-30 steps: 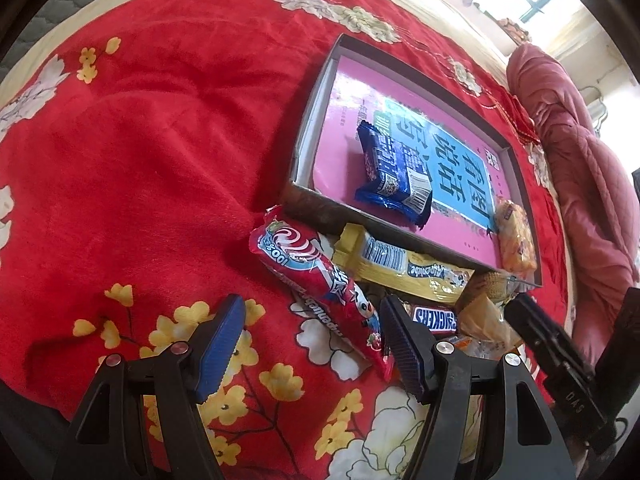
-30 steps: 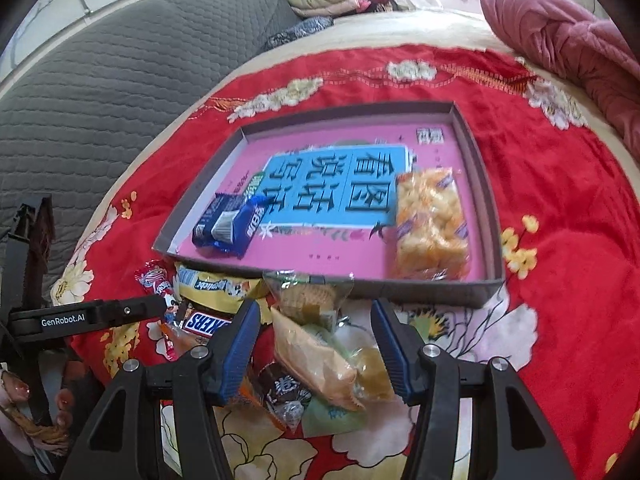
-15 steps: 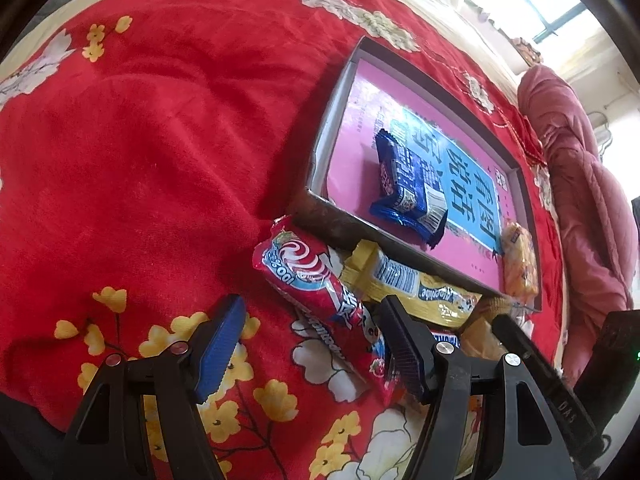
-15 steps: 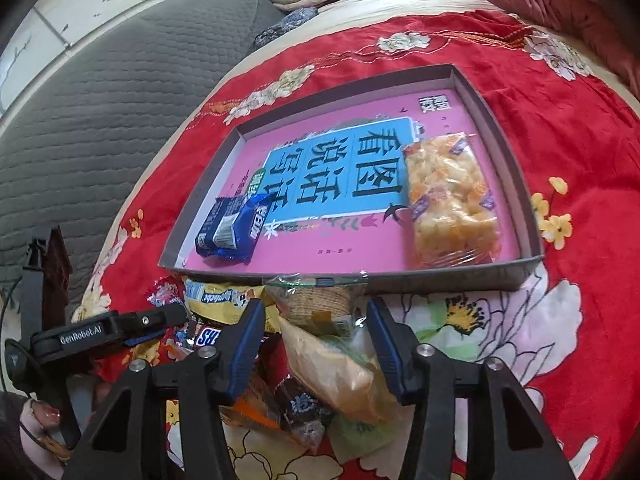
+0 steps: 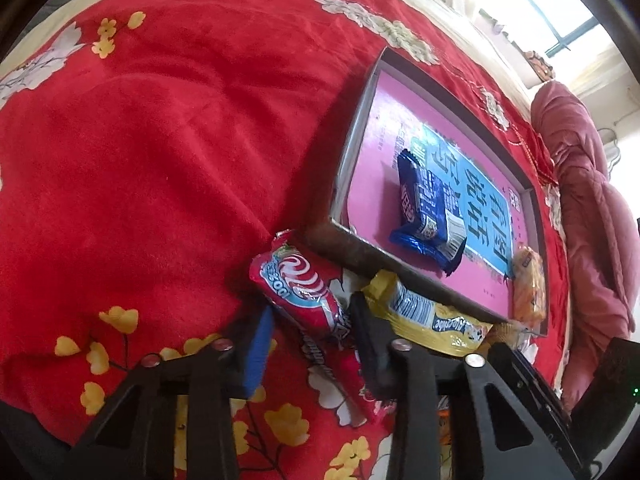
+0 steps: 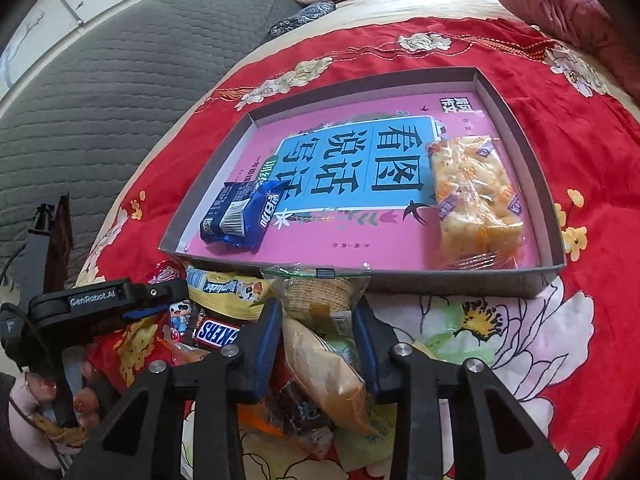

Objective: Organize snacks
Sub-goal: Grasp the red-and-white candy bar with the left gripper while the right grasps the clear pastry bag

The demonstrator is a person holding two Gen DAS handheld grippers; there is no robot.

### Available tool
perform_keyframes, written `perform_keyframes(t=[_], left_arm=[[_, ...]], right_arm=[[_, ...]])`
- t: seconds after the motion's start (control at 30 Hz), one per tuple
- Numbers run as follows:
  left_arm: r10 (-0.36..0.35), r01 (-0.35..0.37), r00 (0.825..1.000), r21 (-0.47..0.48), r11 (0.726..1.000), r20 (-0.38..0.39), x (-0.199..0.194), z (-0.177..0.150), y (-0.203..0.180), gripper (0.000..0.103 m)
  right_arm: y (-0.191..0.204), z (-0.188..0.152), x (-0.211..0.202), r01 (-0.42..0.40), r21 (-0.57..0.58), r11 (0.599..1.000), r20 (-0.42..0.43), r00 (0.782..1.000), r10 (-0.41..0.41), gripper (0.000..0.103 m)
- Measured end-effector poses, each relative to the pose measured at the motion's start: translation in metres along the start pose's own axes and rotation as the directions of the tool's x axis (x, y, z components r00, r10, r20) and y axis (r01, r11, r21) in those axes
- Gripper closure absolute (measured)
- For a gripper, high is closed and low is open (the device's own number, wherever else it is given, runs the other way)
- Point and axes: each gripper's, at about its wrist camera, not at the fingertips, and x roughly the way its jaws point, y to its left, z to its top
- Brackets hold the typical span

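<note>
A long red snack pack (image 5: 296, 284) lies on the red blanket just in front of the tray (image 5: 352, 152). My left gripper (image 5: 312, 312) is closing, and both pads press the pack's sides. In the right wrist view a clear bag of pale yellow snacks (image 6: 324, 360) sits on top of the snack pile. My right gripper (image 6: 318, 308) is closing too, its blue pads against the bag. Inside the tray (image 6: 440, 276) a blue cookie pack (image 6: 240, 216) lies at the left and an orange cracker pack (image 6: 472, 192) at the right.
A yellow pack (image 6: 228, 292) and a Snickers bar (image 6: 218, 334) lie in the pile by the tray's front wall. A hand (image 6: 40, 400) holds the left tool's black housing (image 6: 100, 300). A grey quilt (image 6: 100, 80) lies left and a pink cushion (image 5: 592, 220) right.
Both pairs of jaws have narrowed, the left around the red pack and the right around the clear bag. Both views show the tray larger and closer.
</note>
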Motion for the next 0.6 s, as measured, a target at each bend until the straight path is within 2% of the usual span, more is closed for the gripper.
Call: perform_keyframes(t=[0.17, 0.47, 0.6], left_arm=[[-0.015, 0.015, 1.000, 0.008, 1.000, 0.009, -0.005, 0.000, 0.002, 0.070], [-0.017, 0.010, 0.998, 0.114, 0.993, 0.063, -0.031, -0.004, -0.014, 0.074], [-0.026, 0.014, 0.996, 0.133, 0.991, 0.084, -0.040, -0.002, -0.017, 0.077]], right_arm=[[-0.001, 0.001, -0.005, -0.028, 0.005, 1.000, 0.012, 1.000, 0.028, 0.069], [0.002, 0.004, -0.019, -0.043, -0.028, 0.999, 0.067, 0.997, 0.044, 0.070], [0.003, 0.006, -0.021, -0.042, -0.034, 0.999, 0.077, 0.996, 0.045, 0.070]])
